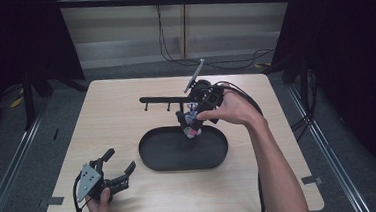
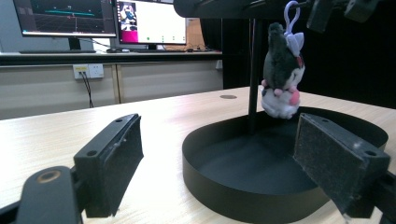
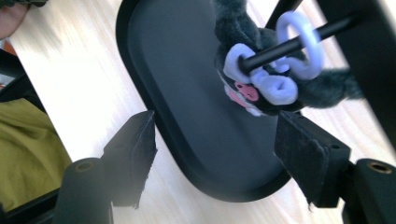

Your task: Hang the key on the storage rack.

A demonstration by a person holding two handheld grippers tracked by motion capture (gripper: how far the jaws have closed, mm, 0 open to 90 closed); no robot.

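Item one: plush toy keychain (image 2: 281, 77), dark grey and white with pink patches and a pale lilac clip loop. In the left gripper view we find it at upper right of the frame, hanging by that loop from a peg of the black rack (image 2: 254, 70), its body clear of the tray floor below. In the right gripper view the loop sits threaded on a thin black peg (image 3: 299, 42) at upper right of the frame. In the high view the toy (image 1: 191, 123) appears at the centre, just over the far rim of the tray.

Item two: black oval tray (image 1: 152, 156), on the table (image 1: 121, 115), centre of the high view. The rack's post rises from its far side.

Item three: right tongs (image 1: 193, 116), held by the person's right hand (image 1: 231, 108), right of centre in the high view. In their own view we see the two pads spread wide, released, the toy between and beyond them; we cannot tell whether either pad touches it.

Item four: left tongs (image 1: 122, 163), lower left of the high view, held by the left hand (image 1: 100, 207) near the table's near edge, well apart from the toy. Jaws stand wide, released, nothing between them; they point toward the tray.
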